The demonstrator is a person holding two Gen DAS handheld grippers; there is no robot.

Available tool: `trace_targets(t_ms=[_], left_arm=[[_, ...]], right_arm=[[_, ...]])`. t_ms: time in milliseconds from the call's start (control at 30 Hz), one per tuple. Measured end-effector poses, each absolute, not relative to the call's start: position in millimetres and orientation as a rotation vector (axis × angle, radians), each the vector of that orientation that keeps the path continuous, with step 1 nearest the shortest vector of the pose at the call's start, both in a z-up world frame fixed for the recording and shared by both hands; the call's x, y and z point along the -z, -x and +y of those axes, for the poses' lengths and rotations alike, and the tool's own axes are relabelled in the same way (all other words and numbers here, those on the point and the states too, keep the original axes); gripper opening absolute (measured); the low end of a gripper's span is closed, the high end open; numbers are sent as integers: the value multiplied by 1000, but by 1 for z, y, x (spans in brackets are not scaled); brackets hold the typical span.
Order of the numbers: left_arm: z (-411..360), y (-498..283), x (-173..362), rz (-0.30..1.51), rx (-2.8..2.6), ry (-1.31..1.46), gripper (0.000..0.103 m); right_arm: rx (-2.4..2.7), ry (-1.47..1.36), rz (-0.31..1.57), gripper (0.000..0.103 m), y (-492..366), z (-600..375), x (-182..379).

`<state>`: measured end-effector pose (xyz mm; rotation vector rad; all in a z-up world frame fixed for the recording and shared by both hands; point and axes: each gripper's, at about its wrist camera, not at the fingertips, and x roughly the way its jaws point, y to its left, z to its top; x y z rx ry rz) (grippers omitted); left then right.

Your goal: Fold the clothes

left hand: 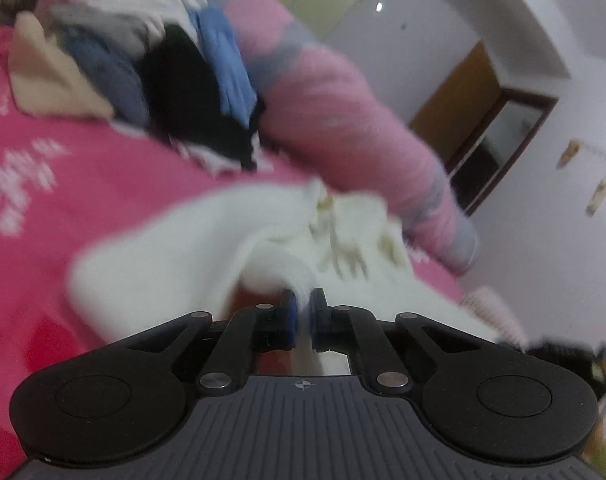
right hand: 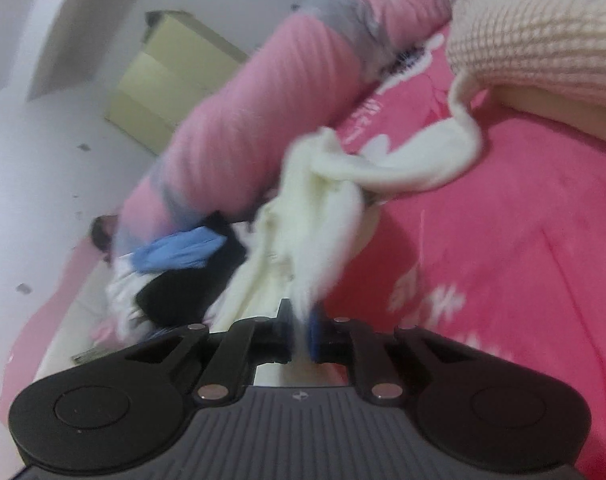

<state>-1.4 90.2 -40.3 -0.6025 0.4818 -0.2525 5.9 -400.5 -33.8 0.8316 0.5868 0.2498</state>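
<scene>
Left wrist view: the left gripper [left hand: 302,304] pinches the white garment [left hand: 183,248] lying on the pink bedspread [left hand: 103,168], whose white lettering is too blurred to read. Right wrist view: the right gripper [right hand: 301,320] pinches the same garment's near edge, seemingly lifted.

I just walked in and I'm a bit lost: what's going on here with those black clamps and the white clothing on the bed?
A person is folding laundry with a handheld clamp in each hand. The left gripper and the right gripper are both shut on the same white garment, which is partly raised off the pink bedspread. A pile of unfolded clothes waits farther back, beside a long pink and grey bolster. The pictures are blurred.
</scene>
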Motion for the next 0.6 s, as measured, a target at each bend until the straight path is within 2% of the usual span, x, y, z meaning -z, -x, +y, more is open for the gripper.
trace_targets(t_ms=[133, 333, 467, 533, 600], left_arm=[[121, 25, 44, 551, 294, 616, 4], [104, 36, 90, 711, 305, 543, 4], [105, 40, 83, 667, 318, 526, 4], [105, 39, 87, 700, 315, 503, 5], [107, 38, 93, 741, 304, 486, 15]], right_arm=[[-258, -888, 598, 9, 79, -385, 45], [-132, -1047, 696, 9, 112, -394, 111], [-170, -926, 613, 9, 110, -387, 73], [-171, -838, 620, 9, 106, -383, 65], [-115, -782, 698, 13, 99, -379, 75]])
